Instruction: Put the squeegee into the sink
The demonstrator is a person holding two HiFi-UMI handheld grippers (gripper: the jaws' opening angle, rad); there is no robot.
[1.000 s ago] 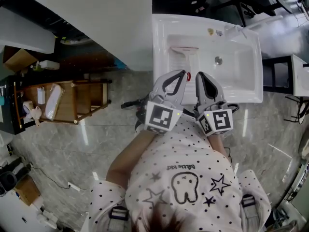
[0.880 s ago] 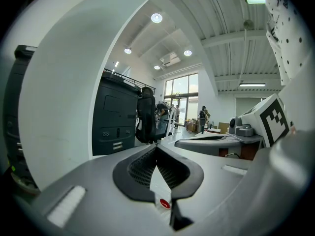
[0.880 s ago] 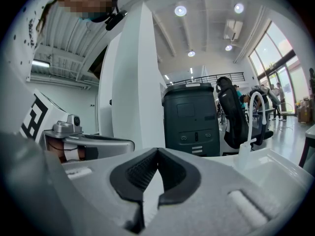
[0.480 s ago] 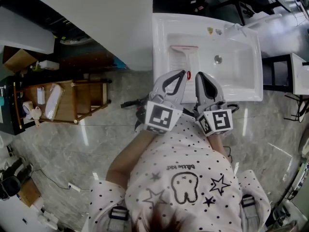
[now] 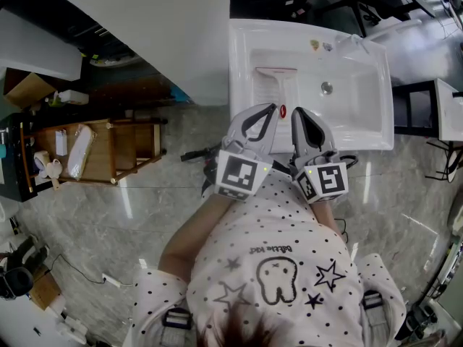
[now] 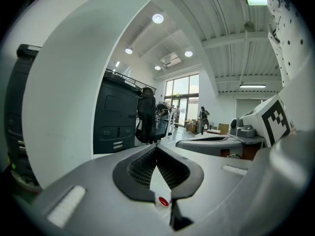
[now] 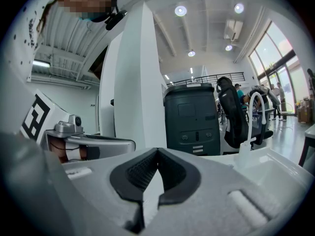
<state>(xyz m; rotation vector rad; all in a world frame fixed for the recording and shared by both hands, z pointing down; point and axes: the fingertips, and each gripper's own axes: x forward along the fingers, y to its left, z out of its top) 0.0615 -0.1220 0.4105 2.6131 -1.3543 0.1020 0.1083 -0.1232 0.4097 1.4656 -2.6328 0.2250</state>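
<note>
The white squeegee lies in the white sink, its blade at the far end. The red-marked handle end reaches the near rim. My left gripper hovers over that rim just left of the handle end, jaws shut with nothing between the tips. In the left gripper view the jaws meet, and the red-dotted handle end shows through the gap behind them. My right gripper sits just right of the handle, also shut and empty.
The drain is in the middle of the basin, and the faucet stands at its far right corner. A white wall block borders the sink's left side. A wooden cart stands on the floor at the left.
</note>
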